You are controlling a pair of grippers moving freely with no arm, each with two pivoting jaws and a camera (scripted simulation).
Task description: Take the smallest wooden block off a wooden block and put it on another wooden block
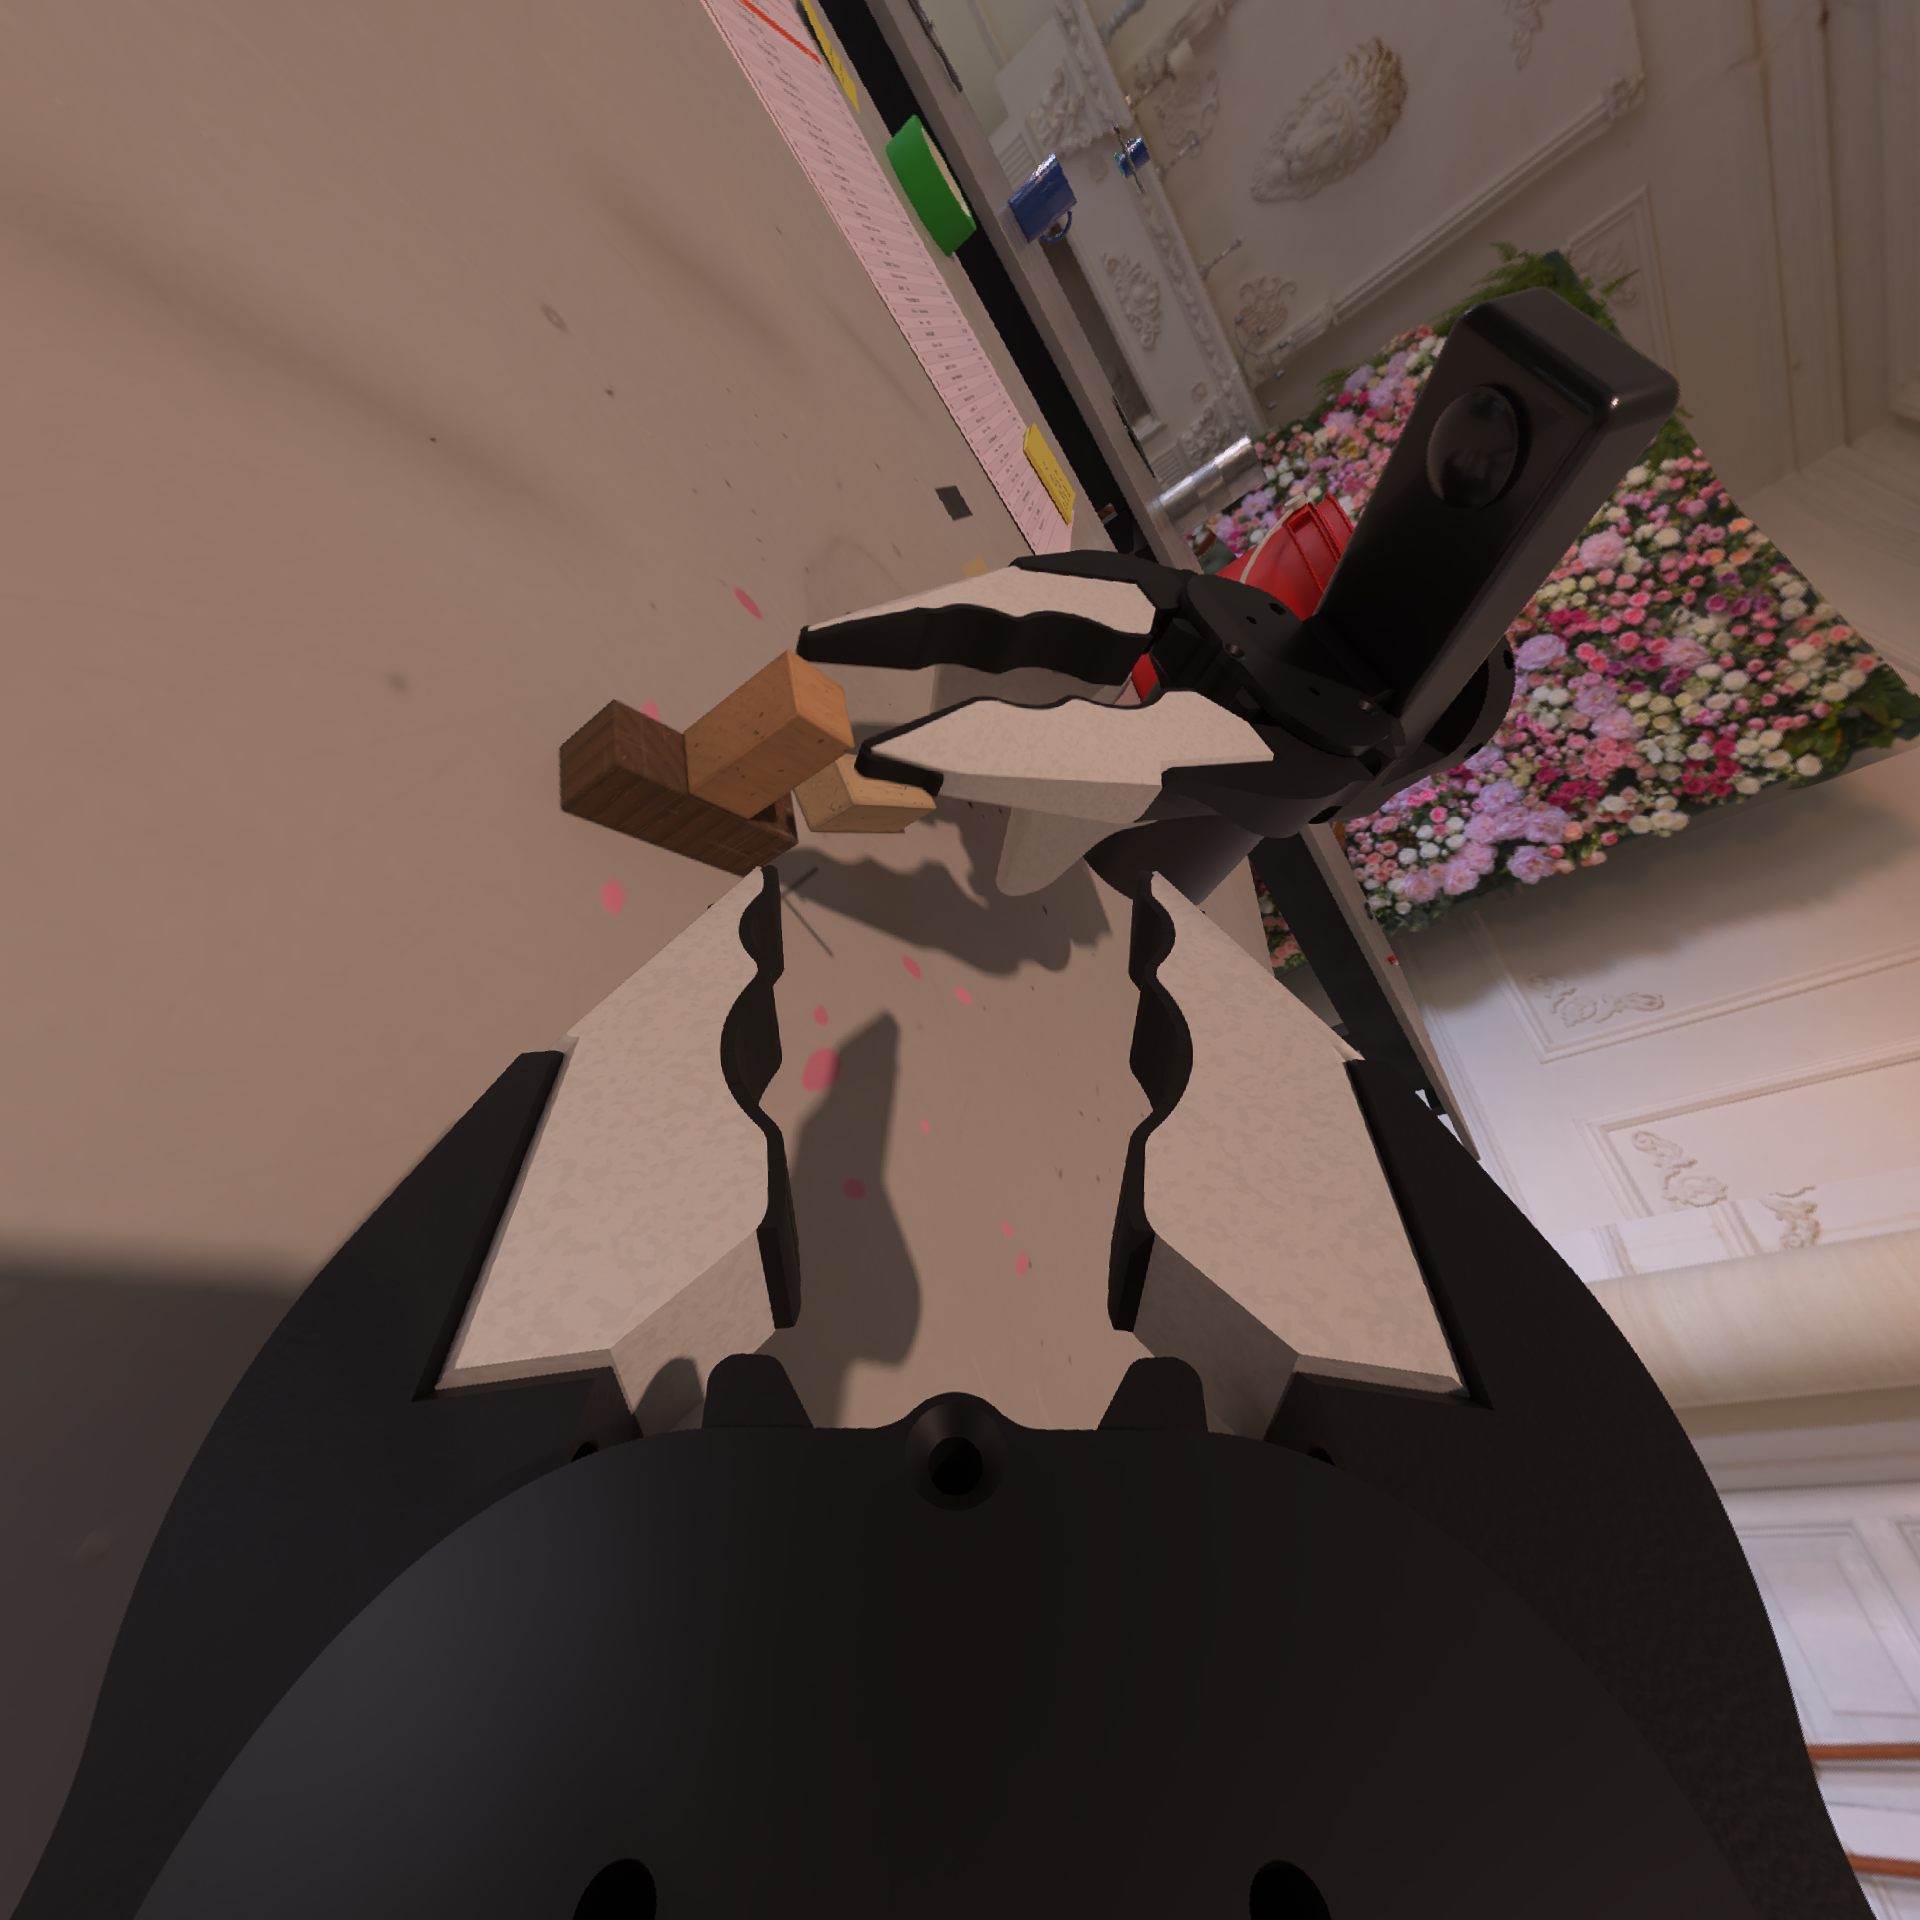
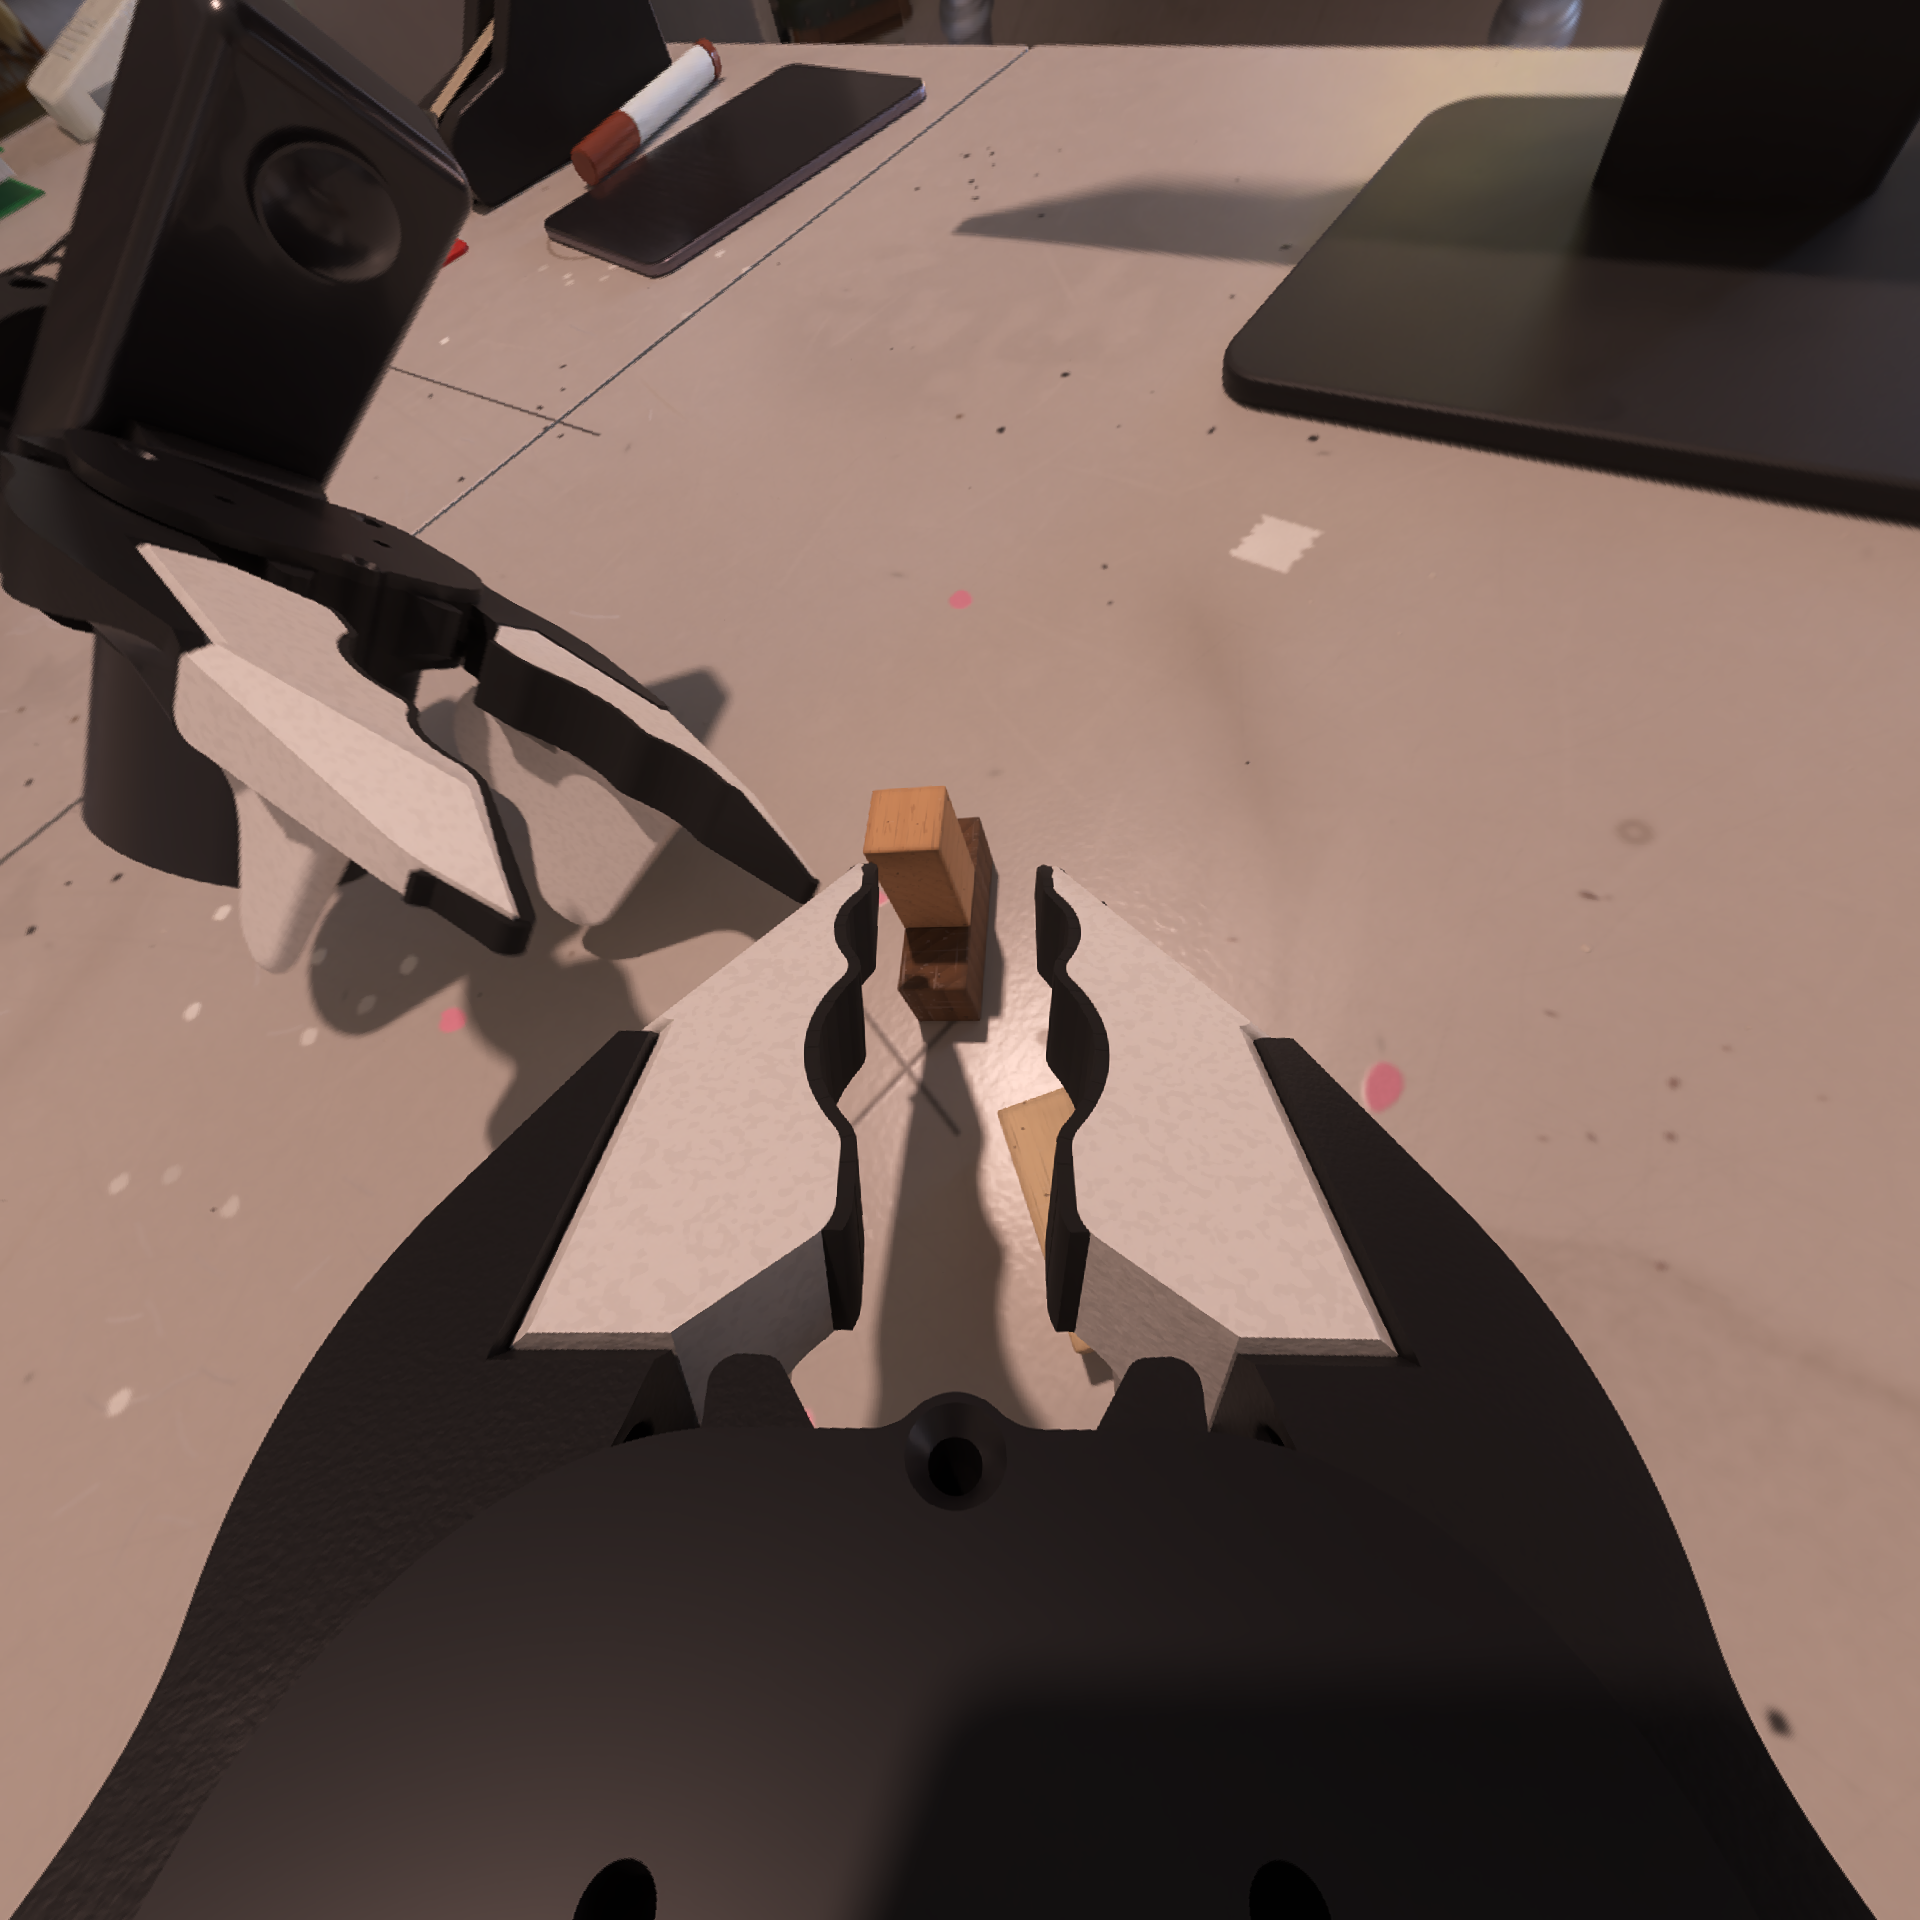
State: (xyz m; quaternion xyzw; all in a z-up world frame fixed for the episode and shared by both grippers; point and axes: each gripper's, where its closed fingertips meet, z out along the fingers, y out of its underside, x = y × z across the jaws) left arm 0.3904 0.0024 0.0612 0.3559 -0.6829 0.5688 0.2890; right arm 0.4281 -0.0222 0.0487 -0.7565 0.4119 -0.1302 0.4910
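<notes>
A mid-tan wooden block (image 2: 912,862) lies on top of a dark brown wooden block (image 2: 940,971) on the beige table (image 2: 1351,831). A pale wooden block (image 2: 1034,1143) lies on the table beside them, partly hidden under my right gripper's finger. My right gripper (image 2: 956,878) is open and empty, its tips just short of the tan block's near end. In the left wrist view the tan block (image 1: 764,732), dark block (image 1: 639,779), pale block (image 1: 862,798) and right gripper (image 1: 836,698) show ahead. My left gripper (image 1: 956,894) is open and empty, a little back from the stack; it also shows in the right wrist view (image 2: 660,914).
A black monitor base (image 2: 1558,343) stands at the far right. A dark phone (image 2: 738,166) and a marker (image 2: 649,109) lie at the back. A printed sheet (image 1: 914,281), a green tape roll (image 1: 930,187) and a blue object (image 1: 1039,197) sit near the table's edge.
</notes>
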